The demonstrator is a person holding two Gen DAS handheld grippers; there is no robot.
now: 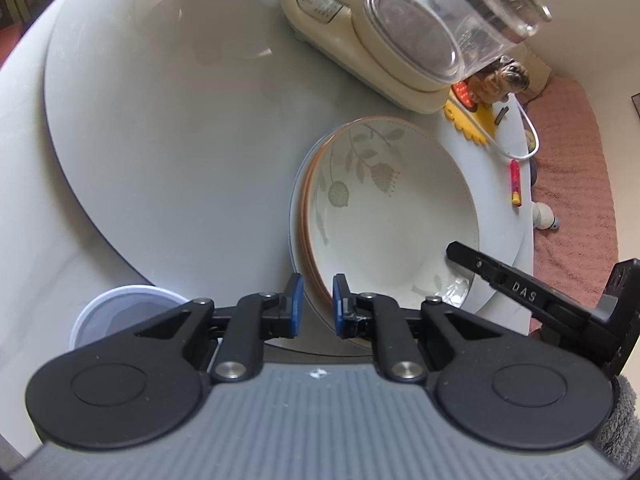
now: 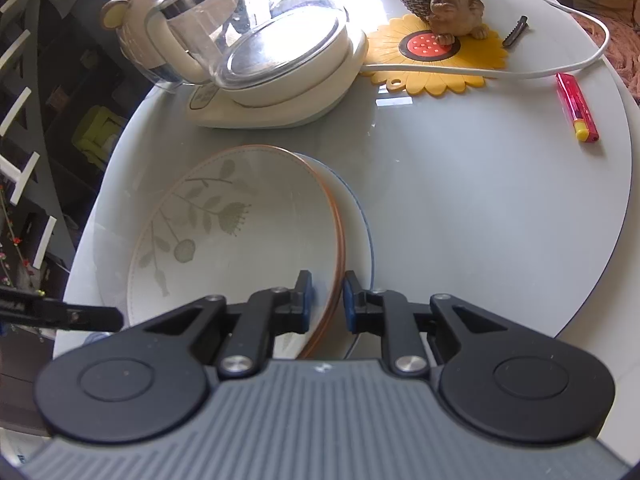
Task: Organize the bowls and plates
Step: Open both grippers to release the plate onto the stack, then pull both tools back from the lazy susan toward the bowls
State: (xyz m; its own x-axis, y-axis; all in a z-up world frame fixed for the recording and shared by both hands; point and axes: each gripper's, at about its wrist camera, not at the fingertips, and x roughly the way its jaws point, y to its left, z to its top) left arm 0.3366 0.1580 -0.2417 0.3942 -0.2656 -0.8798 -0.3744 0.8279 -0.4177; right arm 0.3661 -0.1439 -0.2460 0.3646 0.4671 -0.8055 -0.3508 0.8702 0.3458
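Nearest the left wrist camera, the left tool (image 1: 317, 304) has its blue pads set either side of the rim of the leaf-patterned bowl (image 1: 396, 216); a narrow gap shows on both sides, so whether it is actually pinching the rim cannot be told. From the right wrist view, the right tool (image 2: 327, 305) straddles the opposite orange-edged rim of the same bowl (image 2: 236, 240) in the same way, with small gaps visible, and its grip likewise cannot be told. The bowl sits nested on a stack of plates (image 2: 360, 216), which rests on the round grey bench (image 2: 480, 220). Just left of the left tool a clear plastic lid (image 1: 120, 312) lies off the turntable's edge. Farther back, a cream kettle base carrying a glass kettle (image 2: 256, 40) stands just behind the stack. To its right lies a yellow sunflower mat (image 2: 440, 60) holding a dog figurine (image 2: 452, 0), with a white cable (image 2: 520, 72) crossing it. A red lighter (image 2: 578, 108) lies near the bench's right edge.
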